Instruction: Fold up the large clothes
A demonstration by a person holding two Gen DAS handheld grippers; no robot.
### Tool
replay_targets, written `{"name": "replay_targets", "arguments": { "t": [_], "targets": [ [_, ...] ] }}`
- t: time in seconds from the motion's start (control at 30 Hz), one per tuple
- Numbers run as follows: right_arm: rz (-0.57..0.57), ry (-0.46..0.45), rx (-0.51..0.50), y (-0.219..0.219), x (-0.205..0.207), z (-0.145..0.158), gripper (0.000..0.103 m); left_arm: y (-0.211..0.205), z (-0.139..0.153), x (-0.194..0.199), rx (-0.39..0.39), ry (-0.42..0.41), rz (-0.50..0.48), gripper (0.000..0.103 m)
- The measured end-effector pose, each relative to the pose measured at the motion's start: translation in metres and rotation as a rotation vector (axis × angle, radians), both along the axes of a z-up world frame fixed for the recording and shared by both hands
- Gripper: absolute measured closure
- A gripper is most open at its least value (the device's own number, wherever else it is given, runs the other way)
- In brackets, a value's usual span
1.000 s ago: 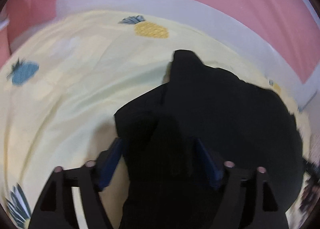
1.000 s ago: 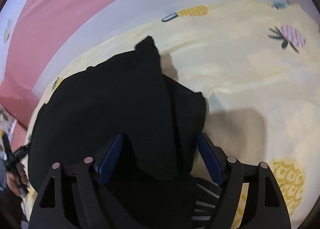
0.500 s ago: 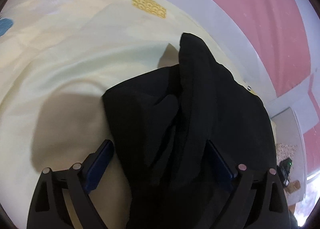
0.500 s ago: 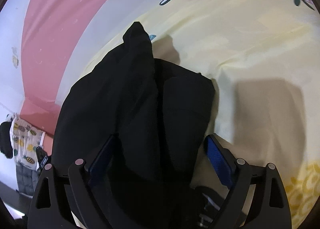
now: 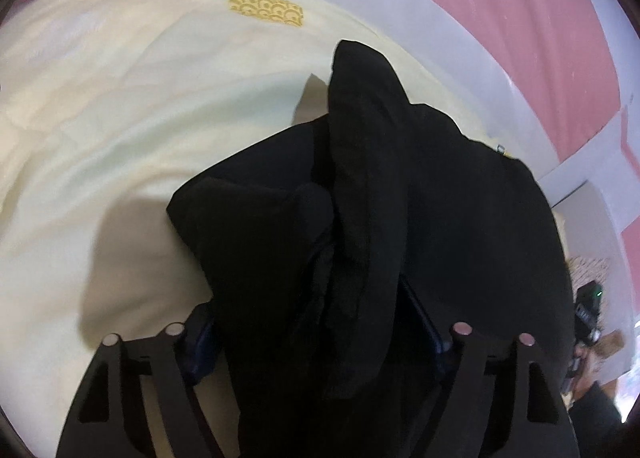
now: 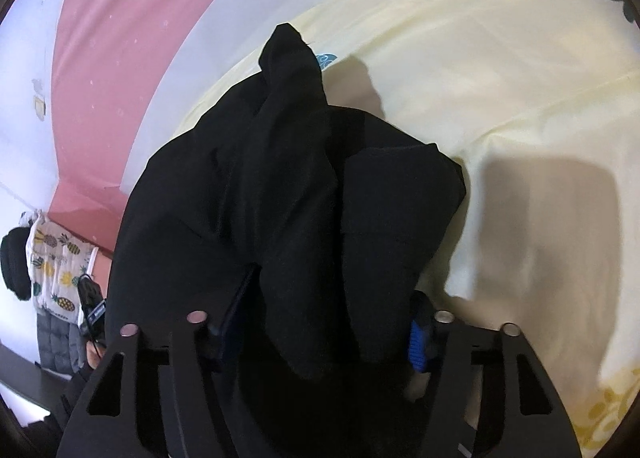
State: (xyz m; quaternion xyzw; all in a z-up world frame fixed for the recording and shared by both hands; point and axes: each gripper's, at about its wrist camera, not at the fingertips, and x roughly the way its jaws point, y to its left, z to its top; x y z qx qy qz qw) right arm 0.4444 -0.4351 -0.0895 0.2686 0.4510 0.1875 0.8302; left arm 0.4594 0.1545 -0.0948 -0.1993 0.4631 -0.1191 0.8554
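Black garment [image 5: 400, 198] bunched in a heap on the bed sheet [image 5: 120, 118], folds standing up between both my fingers. Left gripper [image 5: 320, 322]: fingers closing, cloth between them, pads mostly buried, can't tell if they press yet. Right gripper [image 6: 324, 318]: fingers closing too, cloth fills the gap, blue pad [image 6: 416, 342] against the fabric. Yellow sheet with pineapple print [image 5: 266, 12], pink wall [image 5: 520, 18] behind.

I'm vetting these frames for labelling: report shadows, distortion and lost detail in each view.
Left wrist view: fisheye bends the wall; the tool casts a soft shadow on the yellow sheet; the black garment shows barely any fold detail. Right wrist view: same curvature, a broad shadow right of the garment, corners vignetted.
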Motion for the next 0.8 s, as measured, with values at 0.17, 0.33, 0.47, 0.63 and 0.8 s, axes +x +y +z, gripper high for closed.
{"name": "replay_targets", "arguments": {
  "t": [0.17,0.33,0.47,0.63,0.8],
  "targets": [
    [-0.004,-0.014,-0.047,0.009,-0.005,0.012,0.062,-0.012,0.012,-0.005,0.073,-0.022,-0.006,0.048],
    [-0.025,-0.016,-0.089,0.015,-0.007,0.028,0.07,-0.022,0.033,-0.011,0.131,-0.03,0.011,0.066],
    [-0.042,-0.026,-0.106,0.016,-0.01,0.041,0.073,-0.021,0.049,-0.017,0.143,-0.039,0.041,0.072],
    [-0.049,-0.048,-0.101,0.014,-0.021,0.062,0.075,-0.012,0.068,-0.02,0.121,-0.064,0.064,0.073],
    [-0.042,-0.058,-0.101,0.014,-0.034,0.076,0.076,-0.003,0.091,-0.033,0.101,-0.086,0.073,0.074]
  ]
}}
